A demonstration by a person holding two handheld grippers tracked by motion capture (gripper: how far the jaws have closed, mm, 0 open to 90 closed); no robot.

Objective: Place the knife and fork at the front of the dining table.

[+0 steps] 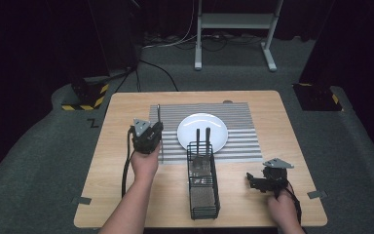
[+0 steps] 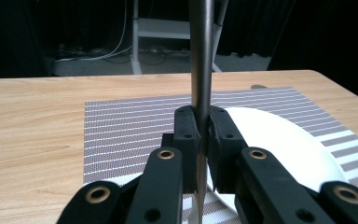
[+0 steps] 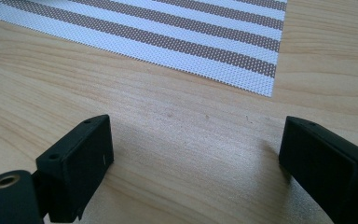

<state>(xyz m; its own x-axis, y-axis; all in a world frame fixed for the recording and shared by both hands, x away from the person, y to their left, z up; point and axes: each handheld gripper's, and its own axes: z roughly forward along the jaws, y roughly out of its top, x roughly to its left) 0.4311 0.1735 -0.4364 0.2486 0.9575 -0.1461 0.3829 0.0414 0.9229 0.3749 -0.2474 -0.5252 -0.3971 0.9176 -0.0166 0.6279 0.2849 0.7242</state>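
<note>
My left gripper (image 1: 155,128) (image 2: 200,128) is shut on a slim grey metal utensil (image 1: 158,113) (image 2: 201,56), which I cannot identify further. The utensil's shaft lies along the left part of the striped placemat (image 1: 238,146) (image 2: 130,121). Just right of it on the mat sits a white plate (image 1: 202,131) (image 2: 279,140). My right gripper (image 1: 251,181) (image 3: 200,158) hovers low over bare wood near the table's front right. Its jaws stand wide apart with nothing between them.
A black wire basket (image 1: 203,187) stands at the front middle of the wooden table (image 1: 121,195), with two dark handles (image 1: 202,135) sticking up at its far end. The placemat's corner (image 3: 242,65) lies beyond the right gripper. A metal stand (image 1: 233,29) is on the floor behind.
</note>
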